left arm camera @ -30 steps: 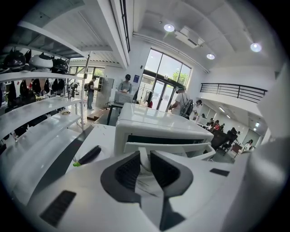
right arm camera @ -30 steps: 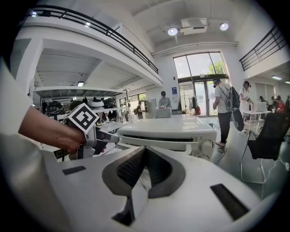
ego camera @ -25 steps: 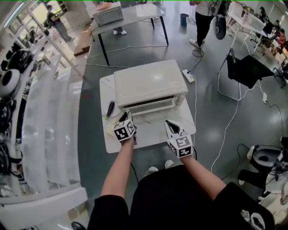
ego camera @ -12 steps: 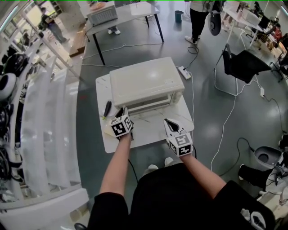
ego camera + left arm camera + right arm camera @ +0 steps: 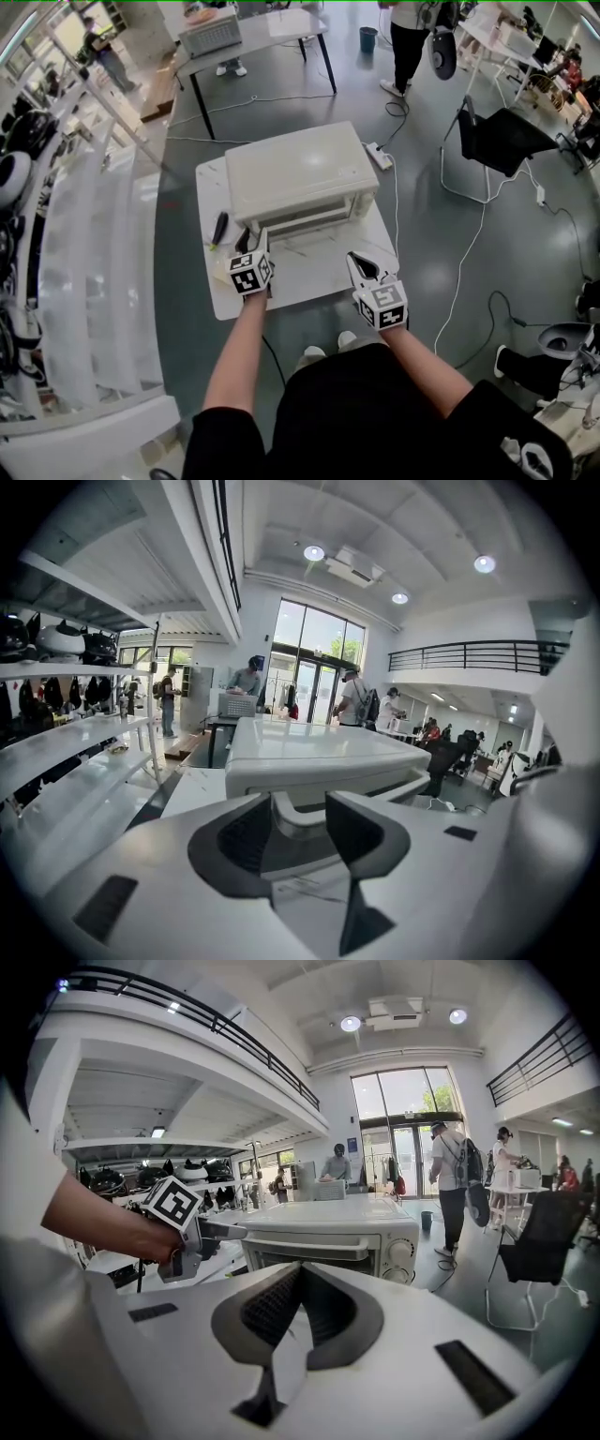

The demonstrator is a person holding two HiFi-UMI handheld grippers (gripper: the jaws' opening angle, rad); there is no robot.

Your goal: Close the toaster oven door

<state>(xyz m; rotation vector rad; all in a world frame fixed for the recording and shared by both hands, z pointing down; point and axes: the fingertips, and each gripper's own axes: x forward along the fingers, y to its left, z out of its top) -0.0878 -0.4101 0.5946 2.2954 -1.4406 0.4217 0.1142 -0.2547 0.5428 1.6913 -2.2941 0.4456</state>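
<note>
The white toaster oven (image 5: 295, 173) stands on a small white table (image 5: 309, 277). In the right gripper view its door (image 5: 319, 1258) stands upright against the front, with the handle (image 5: 314, 1249) along its top. My left gripper (image 5: 251, 238) is at the oven's front left corner. Its jaws are opening and stand apart. The oven's handle (image 5: 292, 817) shows beyond the gap, and nothing is pressed between the pads. My right gripper (image 5: 361, 265) hovers over the table in front of the oven's right side, with its jaws together and empty.
A dark pen-like thing (image 5: 221, 227) lies on the table left of the oven. A power strip (image 5: 379, 156) with a cable lies on the floor behind. White shelving (image 5: 84, 234) runs along the left, a black chair (image 5: 497, 141) stands at the right, and people stand at the back.
The head view has shifted a little. Both grippers stay in front of the oven, and the right one sits slightly nearer the person.
</note>
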